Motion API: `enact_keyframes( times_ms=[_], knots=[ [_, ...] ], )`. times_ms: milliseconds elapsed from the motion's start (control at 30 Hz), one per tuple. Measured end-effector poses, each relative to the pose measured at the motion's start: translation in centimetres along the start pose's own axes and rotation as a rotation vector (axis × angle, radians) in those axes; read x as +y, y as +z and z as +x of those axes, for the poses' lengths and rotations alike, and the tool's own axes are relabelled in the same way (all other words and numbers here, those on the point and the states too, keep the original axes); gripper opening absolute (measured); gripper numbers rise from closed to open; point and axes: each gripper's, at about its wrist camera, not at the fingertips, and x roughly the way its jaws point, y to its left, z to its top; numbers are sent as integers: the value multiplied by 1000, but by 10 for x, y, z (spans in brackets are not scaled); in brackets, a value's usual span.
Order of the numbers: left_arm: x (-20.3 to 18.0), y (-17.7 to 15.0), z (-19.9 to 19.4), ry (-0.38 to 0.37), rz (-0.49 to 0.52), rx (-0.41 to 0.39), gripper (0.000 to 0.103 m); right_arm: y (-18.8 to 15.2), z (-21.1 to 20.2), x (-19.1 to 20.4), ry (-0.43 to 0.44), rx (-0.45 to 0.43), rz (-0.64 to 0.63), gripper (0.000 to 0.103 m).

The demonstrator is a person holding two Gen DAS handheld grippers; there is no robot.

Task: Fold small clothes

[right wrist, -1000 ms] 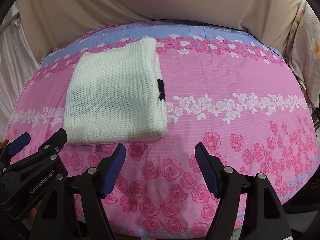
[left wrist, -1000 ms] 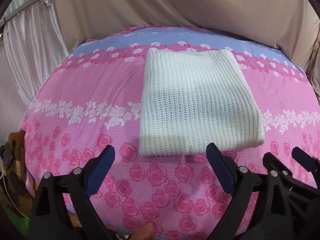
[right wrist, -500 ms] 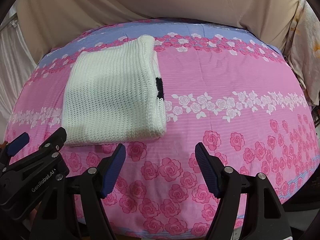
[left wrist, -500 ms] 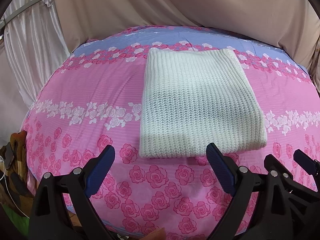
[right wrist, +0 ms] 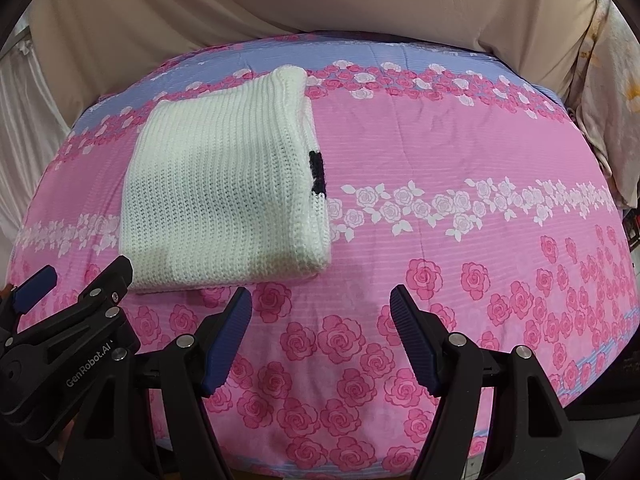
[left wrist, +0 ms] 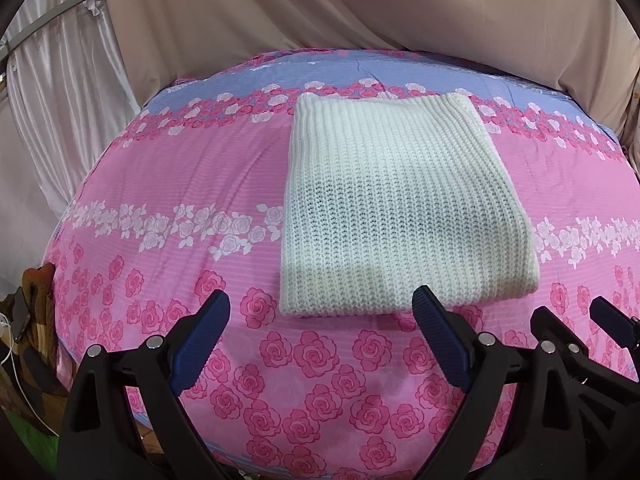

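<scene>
A white knitted garment lies folded into a neat rectangle on the pink floral bed sheet. In the right wrist view the garment shows a black patch at its right edge. My left gripper is open and empty, just in front of the garment's near edge. My right gripper is open and empty, in front of the garment's near right corner. Each gripper shows at the side of the other's view.
Beige fabric hangs behind the bed and a pale curtain hangs at the left. A brown object sits beyond the bed's left edge. A floral cloth hangs at the right.
Both grippers have drawn back a little from the folded garment and stay open. The garment has not moved.
</scene>
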Motion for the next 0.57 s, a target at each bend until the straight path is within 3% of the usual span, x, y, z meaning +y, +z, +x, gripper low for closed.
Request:
enact_keyframes(
  times_ms=[567],
  knots=[
    [-4,-2,-3,8,5,-1,87,0,-2,0,-16,-4,-6,68]
  ],
)
